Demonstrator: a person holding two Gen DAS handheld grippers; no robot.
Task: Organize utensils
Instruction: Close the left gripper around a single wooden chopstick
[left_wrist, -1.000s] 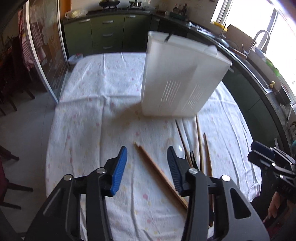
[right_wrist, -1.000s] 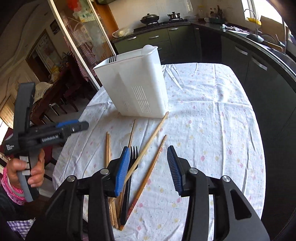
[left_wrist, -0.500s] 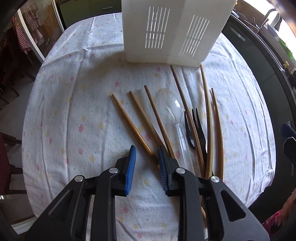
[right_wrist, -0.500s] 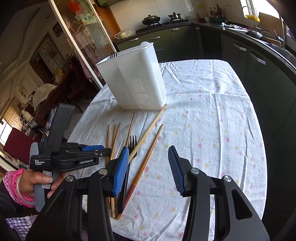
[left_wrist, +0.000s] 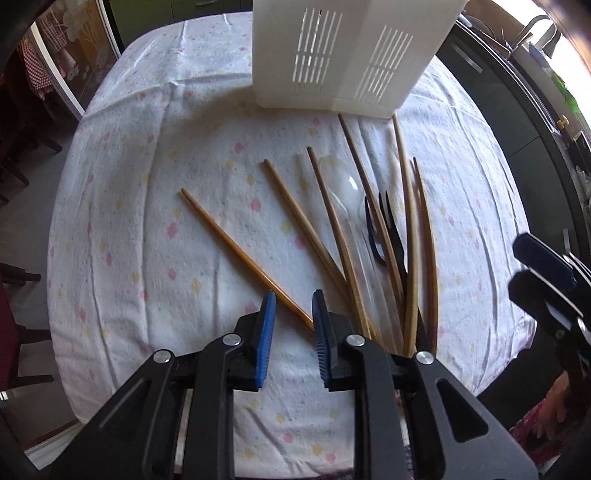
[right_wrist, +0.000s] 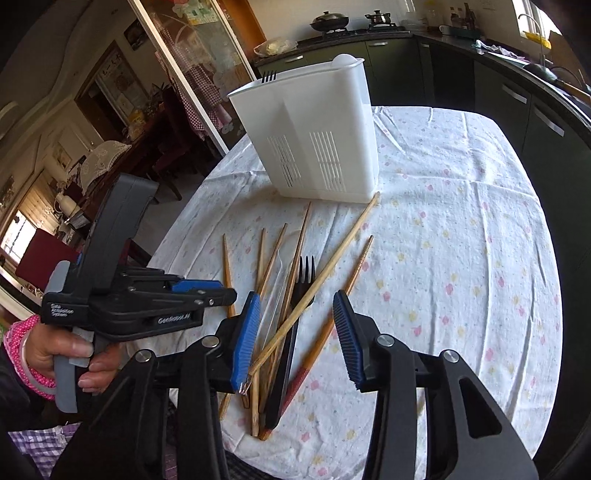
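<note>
Kitchen w/ dark green cabinets (right_wrist: 399, 70) runs behind and along the right side; a glass door (right_wrist: 192, 62) stands off to the left. My bench (left_wrist: 122, 229) wears a white cloth w/ small pink and yellow flowers.

White slotted caddy (right_wrist: 317, 136) stands upright at the far end of the bench; black fork tines (right_wrist: 268, 76) poke above its rim on the left side.

Chopsticks lie loose on the cloth btwn caddy and me, fanned out and crossing near their close ends. One pale stick (right_wrist: 317, 284) runs from the caddy's base corner diagonally toward my right jaws. Another w/ a red end (right_wrist: 332, 325) lies just right of it. A black fork (left_wrist: 389, 236) lies among the sticks, tines pointing at the caddy. A clear plastic spoon (left_wrist: 341, 184) sits beside it, partly under the sticks.

My left gripper (left_wrist: 293, 332) is low over the near end of the leftmost chopstick (left_wrist: 240, 254), which lies apart from the rest. Jaws are partly parted and straddle that stick's end; pads (left_wrist: 266, 332) aren't pinching it. Can't tell if they touch the cloth.

My right gripper (right_wrist: 299, 332) hangs above the bundle's near ends, jaws wide apart, nothing held. The pale stick's end passes just by the left pad.
</note>
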